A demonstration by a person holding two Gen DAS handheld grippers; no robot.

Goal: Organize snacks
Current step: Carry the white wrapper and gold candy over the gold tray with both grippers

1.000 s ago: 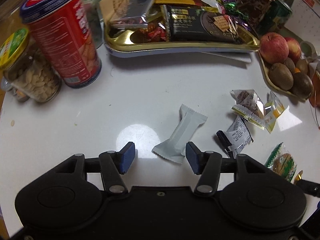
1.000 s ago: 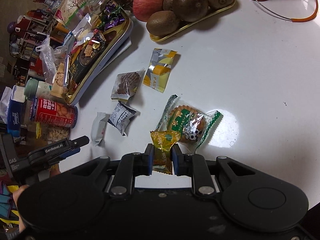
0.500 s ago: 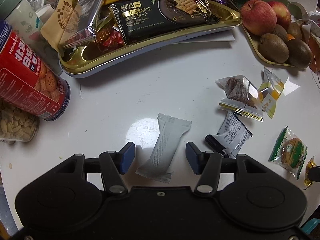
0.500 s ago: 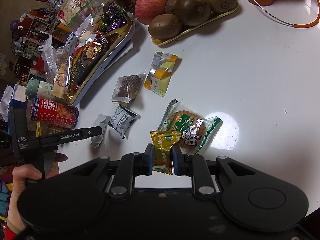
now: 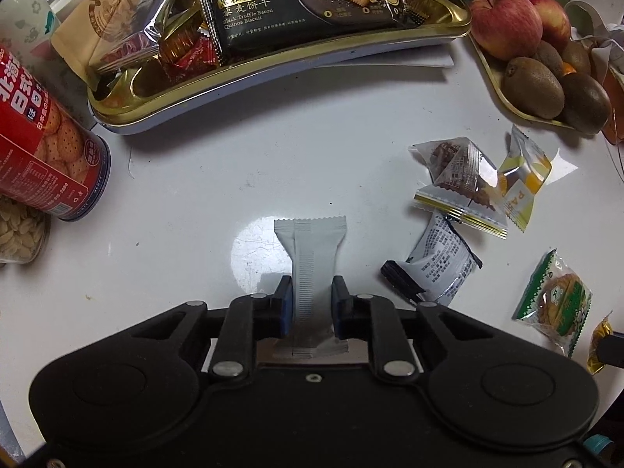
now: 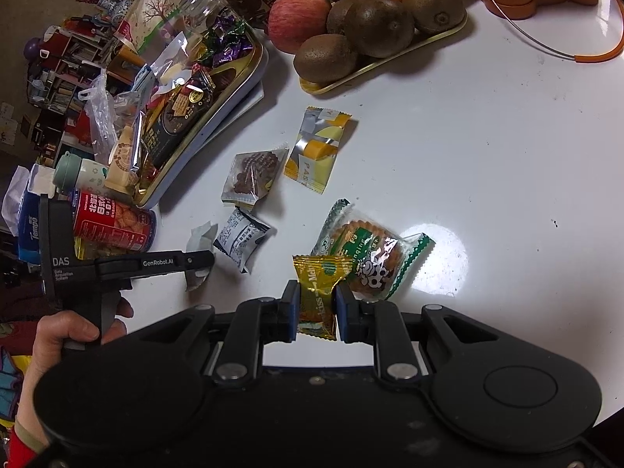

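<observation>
Left wrist cam: my left gripper (image 5: 311,299) is clamped on the grey bar (image 5: 311,261), blue pads (image 5: 286,304) pressing both long sides near its lower half. Bar runs straight ahead along the fingers, far crimped end fanned out over the white table (image 5: 312,163). Can't tell if it's lifted or on the surface.

Right wrist cam: my right gripper (image 6: 316,310) is clenched on the gold candy (image 6: 318,292), wrapper upright between the pads, top end poking out ahead of them. Cookie pack (image 6: 368,251) (green trim, cartoon cow) lies just beside it on the right, touching or overlapping the candy's edge from this angle.

Loose on the table between the grippers and the gold tray (image 5: 273,58): black-white packet (image 5: 440,261), brown snack pouch (image 5: 456,167) and yellow packet (image 5: 526,179), the last two touching. Tray is piled with snacks, a black biscuit pack (image 5: 308,4) lying on top. Red can (image 5: 43,156) stands left of the tray, a nut jar (image 5: 19,234) just beside it. Fruit tray (image 6: 386,62) with apples and kiwis sits far right.

Left gripper also shows in the right cam (image 6: 195,263), held by a hand (image 6: 66,327), grey wrapper in its tips.
</observation>
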